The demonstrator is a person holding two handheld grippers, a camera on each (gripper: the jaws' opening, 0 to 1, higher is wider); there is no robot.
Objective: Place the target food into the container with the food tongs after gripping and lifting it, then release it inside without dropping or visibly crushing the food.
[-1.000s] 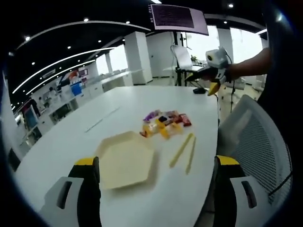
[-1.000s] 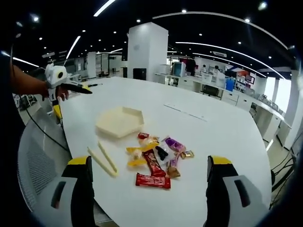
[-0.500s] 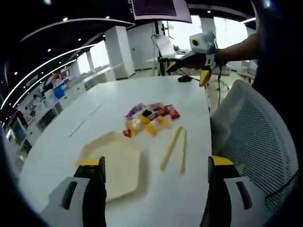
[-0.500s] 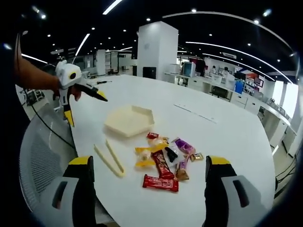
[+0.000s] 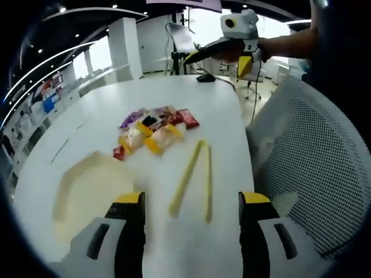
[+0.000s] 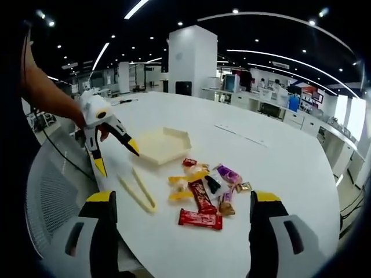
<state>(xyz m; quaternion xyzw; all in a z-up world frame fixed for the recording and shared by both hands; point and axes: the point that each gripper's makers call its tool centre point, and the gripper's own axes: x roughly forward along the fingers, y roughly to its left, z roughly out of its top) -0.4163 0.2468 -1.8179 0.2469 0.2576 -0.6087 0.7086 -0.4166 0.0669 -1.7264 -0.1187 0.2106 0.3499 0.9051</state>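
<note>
A pair of pale yellow food tongs [image 5: 194, 174] lies flat on the white table, arms spread in a narrow V. Beyond it is a pile of wrapped candies [image 5: 152, 128], and to its left a cream hexagonal container [image 5: 87, 185]. My left gripper [image 5: 191, 200] is open, its jaws straddling the near end of the tongs from above. In the right gripper view the left gripper [image 6: 117, 157] hangs open just above the tongs [image 6: 138, 191], beside the container [image 6: 165, 145]. My right gripper [image 6: 184, 198] is open and holds nothing, back from the candies [image 6: 208, 188]; it also shows as the right gripper [image 5: 217, 63] held high.
A mesh-backed chair [image 5: 307, 150] stands against the table edge close to the tongs, seen too as the chair [image 6: 52, 185]. The table [image 6: 278, 156] stretches bare behind the candies. A red candy bar [image 6: 200, 219] lies nearest my right jaws. Desks and a pillar stand far behind.
My left gripper has come down and forward over the tongs, seen nearing them in the right gripper view. Tongs, candies and container lie where they were. Both grippers stayed open.
</note>
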